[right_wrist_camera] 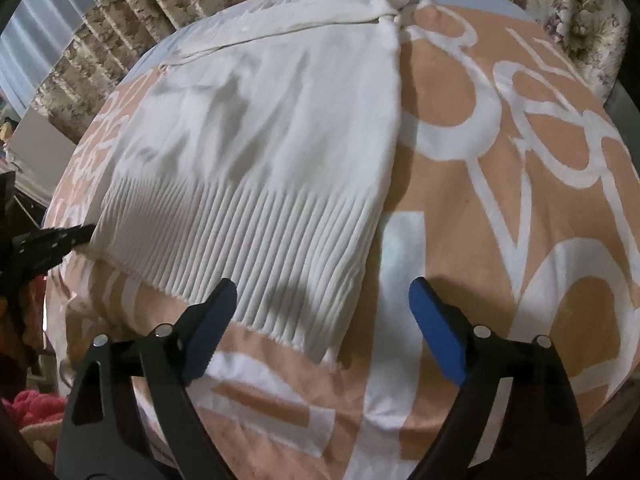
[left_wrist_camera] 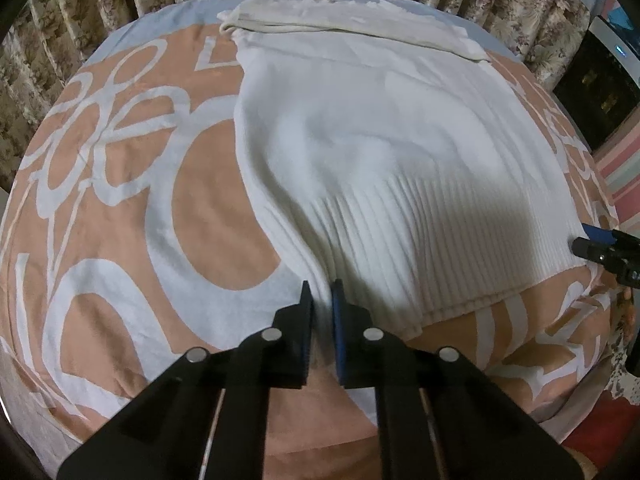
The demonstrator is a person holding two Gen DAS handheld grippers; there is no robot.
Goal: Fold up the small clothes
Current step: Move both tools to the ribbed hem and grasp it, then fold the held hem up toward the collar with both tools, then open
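Now we pinch the white knit top's (left_wrist_camera: 360, 140) ribbed hem corner in the left gripper (left_wrist_camera: 322, 292) | right gripper (right_wrist_camera: 322, 300) fingers spread, straddling the opposite corner | top flat on the bedspread (left_wrist_camera: 120, 200), lengthwise ahead.

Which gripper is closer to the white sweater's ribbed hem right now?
Left. The left gripper is shut on the ribbed hem at one corner of the white sweater; the right gripper hangs open around the other corner, not gripping.

Red cloth (right_wrist_camera: 36, 404) cut off, blurry.
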